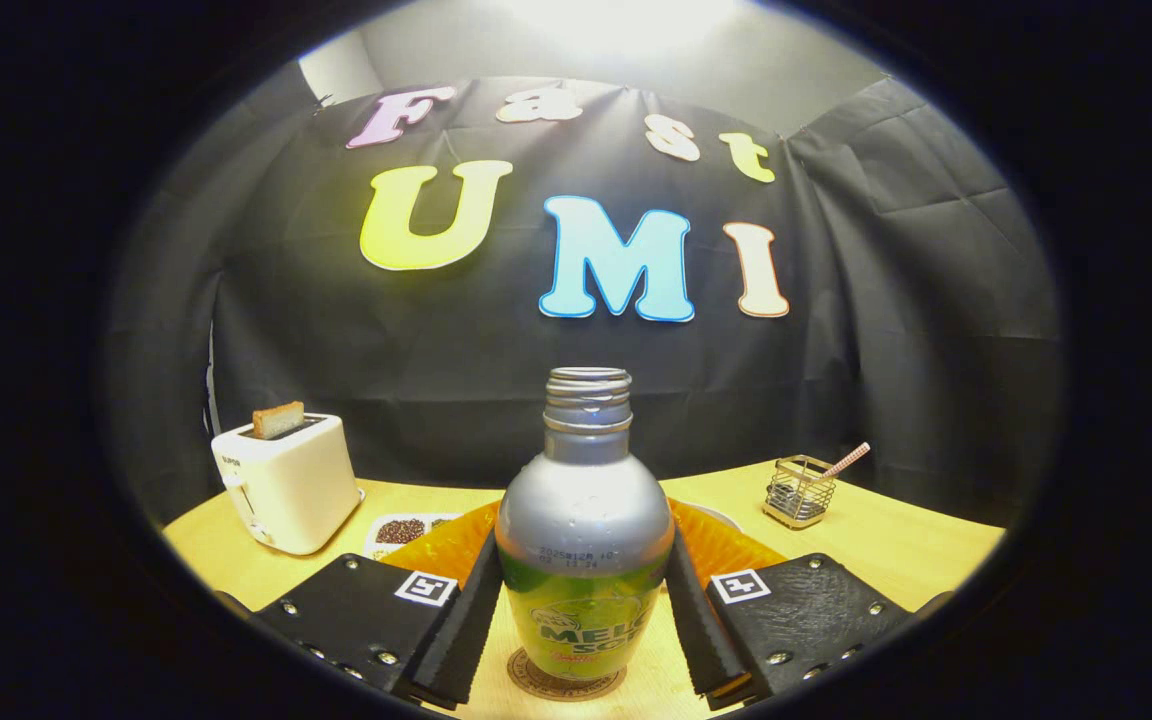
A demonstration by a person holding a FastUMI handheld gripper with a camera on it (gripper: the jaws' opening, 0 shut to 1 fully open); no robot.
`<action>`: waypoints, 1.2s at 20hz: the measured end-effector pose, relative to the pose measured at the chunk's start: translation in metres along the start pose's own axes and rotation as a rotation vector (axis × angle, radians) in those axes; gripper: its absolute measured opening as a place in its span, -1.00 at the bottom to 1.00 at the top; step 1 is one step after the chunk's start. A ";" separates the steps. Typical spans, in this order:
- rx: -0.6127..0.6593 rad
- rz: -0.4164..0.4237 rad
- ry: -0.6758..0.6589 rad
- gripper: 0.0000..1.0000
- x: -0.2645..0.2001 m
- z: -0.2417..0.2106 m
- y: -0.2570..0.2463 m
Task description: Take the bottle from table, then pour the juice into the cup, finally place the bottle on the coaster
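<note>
- Here, the gripper (584, 600) has both fingers pressed against the uncapped silver-and-green aluminium bottle (584, 540), grasping it upright.
- The bottle's base stands on the round brown cork coaster (564, 682).
- White toaster (286, 485) at ten o'clock; wire basket (798, 490) at two o'clock.

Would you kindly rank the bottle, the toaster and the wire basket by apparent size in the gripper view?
1. Bottle, between the gripper fingers; nearness enlarges it.
2. Toaster, farther back.
3. Wire basket, smallest.
</note>
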State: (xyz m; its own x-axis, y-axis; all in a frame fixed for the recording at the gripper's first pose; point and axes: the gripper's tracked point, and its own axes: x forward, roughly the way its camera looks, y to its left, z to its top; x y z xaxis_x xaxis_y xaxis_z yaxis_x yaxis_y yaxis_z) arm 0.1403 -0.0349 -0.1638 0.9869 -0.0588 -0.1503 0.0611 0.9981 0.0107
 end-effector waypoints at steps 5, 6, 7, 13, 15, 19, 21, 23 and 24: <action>0.004 0.017 0.035 0.56 0.010 -0.030 0.011; -0.007 0.015 0.038 0.56 0.010 -0.033 0.013; -0.015 0.015 0.043 0.56 0.011 -0.038 0.014; -0.026 0.010 0.045 0.56 0.013 -0.052 0.019; -0.031 0.008 0.052 0.56 0.014 -0.061 0.023; -0.023 0.009 0.023 0.57 0.013 -0.058 0.024; -0.012 0.006 0.024 0.56 0.014 -0.059 0.021; -0.010 0.013 0.030 0.56 0.013 -0.059 0.021; -0.011 0.017 0.031 0.56 0.013 -0.059 0.021</action>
State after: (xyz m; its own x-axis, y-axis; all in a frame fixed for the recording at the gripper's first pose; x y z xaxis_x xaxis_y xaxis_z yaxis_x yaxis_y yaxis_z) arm 0.1460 -0.0138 -0.2235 0.9826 -0.0411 -0.1811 0.0423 0.9991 0.0028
